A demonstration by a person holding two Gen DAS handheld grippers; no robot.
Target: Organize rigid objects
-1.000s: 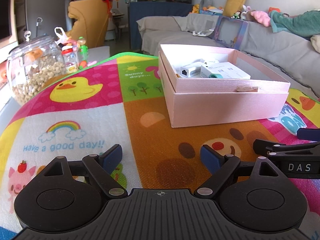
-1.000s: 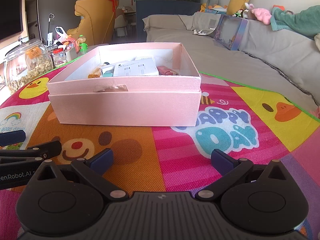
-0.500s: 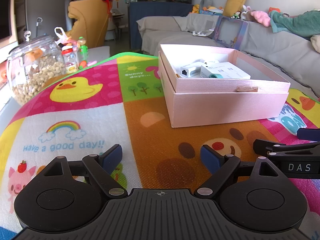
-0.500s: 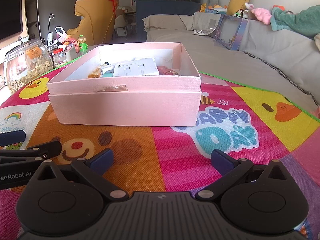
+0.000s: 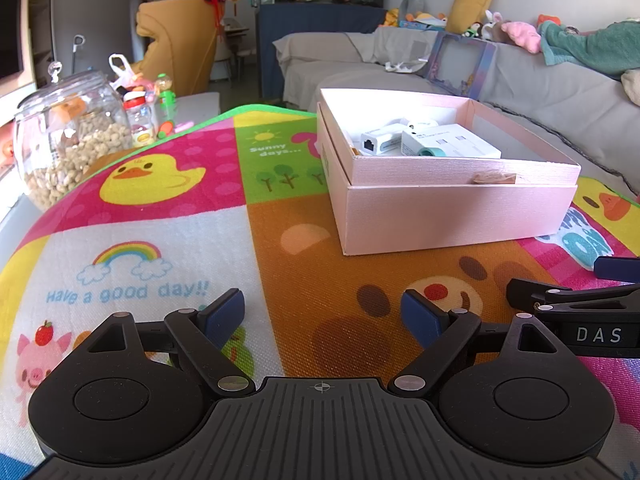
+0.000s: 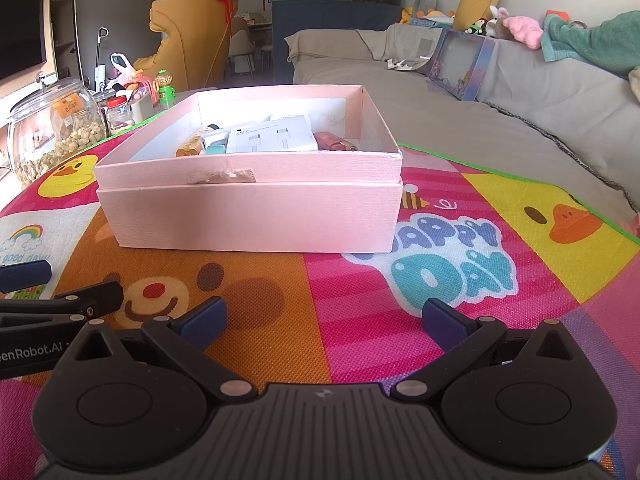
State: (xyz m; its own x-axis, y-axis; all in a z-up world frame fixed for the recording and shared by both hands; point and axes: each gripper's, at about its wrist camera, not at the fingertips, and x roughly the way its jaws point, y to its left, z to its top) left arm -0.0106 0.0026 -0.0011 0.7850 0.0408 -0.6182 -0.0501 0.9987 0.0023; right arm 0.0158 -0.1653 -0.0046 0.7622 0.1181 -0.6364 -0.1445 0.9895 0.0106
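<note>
A pink box (image 5: 448, 208) (image 6: 256, 216) stands open on the colourful play mat (image 5: 168, 240). Inside lie a white flat charger box (image 5: 452, 145) (image 6: 276, 140), a small white adapter (image 5: 380, 144), a dark red item (image 6: 334, 142) and an orange-brown item (image 6: 190, 146). My left gripper (image 5: 323, 314) is open and empty, low over the mat in front of the box. My right gripper (image 6: 324, 320) is open and empty, low over the mat in front of the box. Each gripper shows at the edge of the other's view.
A glass jar of nuts (image 5: 68, 140) (image 6: 52, 128) and small bottles (image 5: 140, 120) stand at the mat's far left. A grey sofa (image 5: 540, 92) with a picture box (image 5: 460, 64) and soft toys runs behind. A yellow chair (image 5: 176, 44) stands farther back.
</note>
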